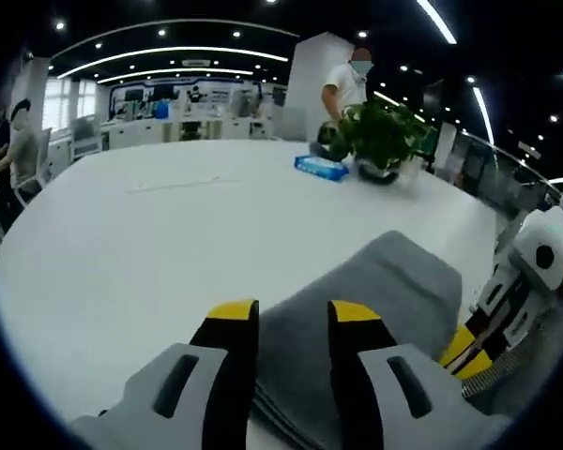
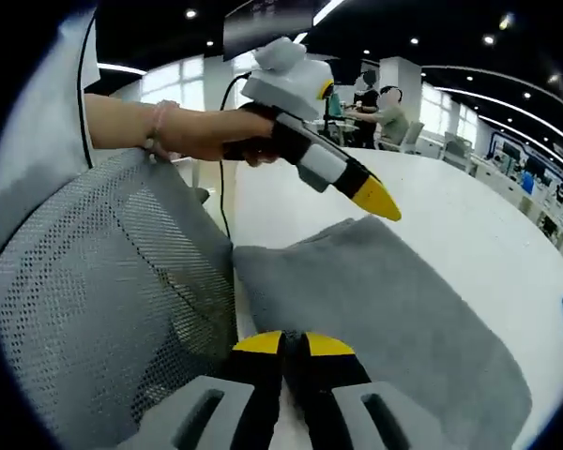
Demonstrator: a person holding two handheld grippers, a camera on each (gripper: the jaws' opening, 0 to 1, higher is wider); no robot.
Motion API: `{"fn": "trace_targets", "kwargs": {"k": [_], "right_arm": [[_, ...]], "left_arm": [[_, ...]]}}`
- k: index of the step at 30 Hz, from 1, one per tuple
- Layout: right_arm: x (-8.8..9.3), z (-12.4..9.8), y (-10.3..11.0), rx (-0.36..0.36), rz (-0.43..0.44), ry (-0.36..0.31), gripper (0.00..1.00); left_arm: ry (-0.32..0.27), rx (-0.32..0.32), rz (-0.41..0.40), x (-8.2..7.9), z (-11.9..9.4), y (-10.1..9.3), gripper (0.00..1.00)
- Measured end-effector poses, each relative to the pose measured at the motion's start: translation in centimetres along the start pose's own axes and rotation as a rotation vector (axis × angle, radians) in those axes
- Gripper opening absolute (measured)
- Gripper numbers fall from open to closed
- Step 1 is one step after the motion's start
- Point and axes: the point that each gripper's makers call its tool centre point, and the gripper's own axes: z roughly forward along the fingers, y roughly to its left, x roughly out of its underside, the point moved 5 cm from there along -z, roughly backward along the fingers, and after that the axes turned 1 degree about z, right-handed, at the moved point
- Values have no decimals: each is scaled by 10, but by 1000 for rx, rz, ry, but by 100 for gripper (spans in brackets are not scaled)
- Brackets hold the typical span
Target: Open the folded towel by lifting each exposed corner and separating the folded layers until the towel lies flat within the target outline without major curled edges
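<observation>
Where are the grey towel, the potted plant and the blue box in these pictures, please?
grey towel (image 2: 394, 309): right gripper view, middle of its top layer.
potted plant (image 1: 380, 131): left gripper view, its leaves.
blue box (image 1: 320, 167): left gripper view, its top face.

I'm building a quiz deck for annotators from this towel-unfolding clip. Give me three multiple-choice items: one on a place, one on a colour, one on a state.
1. Where does the blue box lie?
A. on the white table beside the potted plant
B. on the towel
C. on the mesh chair

2. What colour is the towel?
A. blue
B. grey
C. yellow

3. How stands the right gripper?
A. wide open
B. jaws closed together
C. hidden

Answers: 1 A, the box sits on the tabletop next to the plant; 2 B, the cloth is grey in both views; 3 B, its yellow tips meet at the towel's near edge.
</observation>
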Motion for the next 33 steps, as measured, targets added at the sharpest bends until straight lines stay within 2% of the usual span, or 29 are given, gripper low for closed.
{"fn": "trace_targets", "kwargs": {"k": [1, 5, 7, 11, 12, 14, 20, 25, 33], "right_arm": [[5, 2, 0, 0, -11, 30, 4], [13, 5, 2, -14, -5, 65, 4], [15, 5, 4, -23, 1, 73, 4], [16, 4, 1, -24, 32, 63, 3], [17, 5, 1, -25, 37, 63, 2], [17, 4, -1, -23, 46, 62, 1], [21, 1, -7, -7, 139, 71, 0], [24, -4, -14, 20, 196, 77, 0], [33, -15, -32, 119, 281, 90, 0]], "left_arm": [[29, 16, 23, 4, 2, -5, 26], [106, 41, 95, 16, 8, -11, 21], [152, 41, 136, 24, 10, -11, 20], [286, 35, 220, 45, 11, -10, 18], [295, 35, 247, 48, 12, -11, 18], [276, 32, 244, 45, 12, -13, 18], [330, 2, 198, 46, 11, -15, 15], [365, -3, 211, 48, 9, -20, 14], [409, 23, 207, 51, 6, -28, 11]]}}
